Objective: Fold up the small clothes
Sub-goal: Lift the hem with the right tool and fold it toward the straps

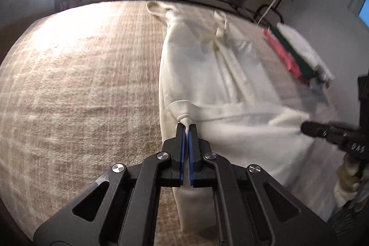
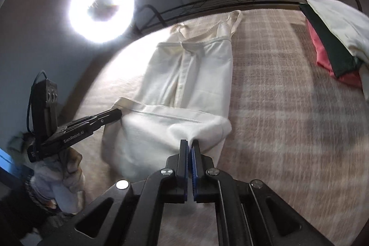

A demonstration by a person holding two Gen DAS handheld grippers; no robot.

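A cream strappy garment (image 1: 207,75) lies lengthwise on the plaid bed cover (image 1: 80,84), its straps at the far end. Its near hem is lifted and doubled back toward the straps. My left gripper (image 1: 186,127) is shut on the left corner of that hem, the cloth bunched between the blue pads. My right gripper (image 2: 190,142) is shut on the right corner of the same garment (image 2: 196,75). In the left wrist view the right gripper's black fingers (image 1: 311,128) pinch the cloth at the right. Seen from the right wrist, the left gripper's fingers (image 2: 110,115) hold the far corner.
A stack of folded clothes (image 2: 334,43), white over dark green over pink, sits at the cover's right side. A ring light (image 2: 101,7) glares beyond the bed's dark metal rail (image 2: 230,0). A gloved hand (image 2: 66,165) holds the left gripper. The plaid cover (image 2: 288,107) stretches right of the garment.
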